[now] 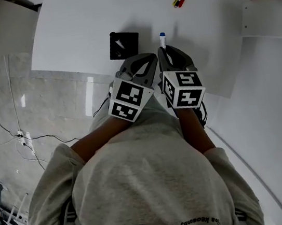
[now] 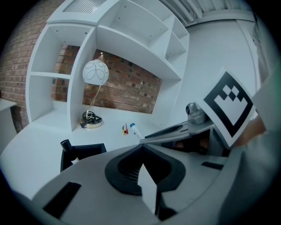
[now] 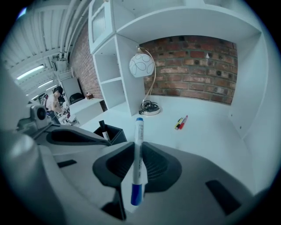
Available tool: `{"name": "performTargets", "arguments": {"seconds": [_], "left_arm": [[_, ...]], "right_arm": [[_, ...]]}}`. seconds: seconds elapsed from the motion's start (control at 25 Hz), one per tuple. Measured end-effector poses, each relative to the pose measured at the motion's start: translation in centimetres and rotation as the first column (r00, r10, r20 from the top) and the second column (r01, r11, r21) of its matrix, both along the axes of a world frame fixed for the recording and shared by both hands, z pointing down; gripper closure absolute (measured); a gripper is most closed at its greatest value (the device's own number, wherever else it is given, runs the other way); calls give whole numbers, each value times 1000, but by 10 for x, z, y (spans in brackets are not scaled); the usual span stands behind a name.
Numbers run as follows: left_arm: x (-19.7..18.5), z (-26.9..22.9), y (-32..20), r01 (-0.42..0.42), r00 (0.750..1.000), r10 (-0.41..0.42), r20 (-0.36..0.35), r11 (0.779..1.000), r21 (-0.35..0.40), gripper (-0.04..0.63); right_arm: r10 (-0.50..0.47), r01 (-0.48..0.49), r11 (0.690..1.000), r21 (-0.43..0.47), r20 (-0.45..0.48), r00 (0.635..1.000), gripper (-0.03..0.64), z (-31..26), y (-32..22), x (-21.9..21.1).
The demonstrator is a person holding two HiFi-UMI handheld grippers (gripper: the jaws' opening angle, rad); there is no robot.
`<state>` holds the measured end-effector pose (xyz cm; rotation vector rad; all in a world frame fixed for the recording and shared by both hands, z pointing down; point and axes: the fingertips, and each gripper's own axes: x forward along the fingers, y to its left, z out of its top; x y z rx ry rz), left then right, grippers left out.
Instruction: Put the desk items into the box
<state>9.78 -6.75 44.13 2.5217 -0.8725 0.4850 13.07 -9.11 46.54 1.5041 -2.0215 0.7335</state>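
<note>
White marker (image 3: 139, 132), blue-capped, sitting clamped between right gripper (image 3: 136, 148) fingers. Left gripper (image 2: 142, 149) fingers pressing together, empty. Black box (image 3: 113, 133) lying ahead-left of right fingers; yellow and red pens (image 3: 181, 122) beyond.

We look down on a white counter (image 1: 76, 30) above a glossy pale floor (image 1: 56, 106), where cables (image 1: 19, 136) trail at 9 o'clock. At 12 o'clock a red brick wall (image 3: 197, 66) backs white shelving (image 2: 131, 48), and a globe lamp (image 3: 141, 65) stands at 11 o'clock.
</note>
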Motion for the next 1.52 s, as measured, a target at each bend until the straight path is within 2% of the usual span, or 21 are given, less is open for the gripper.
{"name": "performTargets", "arguments": {"seconds": [0.56,1.08,1.52], "left_arm": [[-29,-15,5,92,996,-92,5,994,58,591],[-70,-26,-4,217,976,-219,11,972,94,591],[-99,-30,-15,287,956,-291,19,952,109,591]], "right_arm": [[-90,87,986,140,12,996,541,-32,3,-30],[-211,197,944,265,24,977,541,-59,-10,-72],[-264,210,909,360,106,959,541,-79,-27,-97]]}}
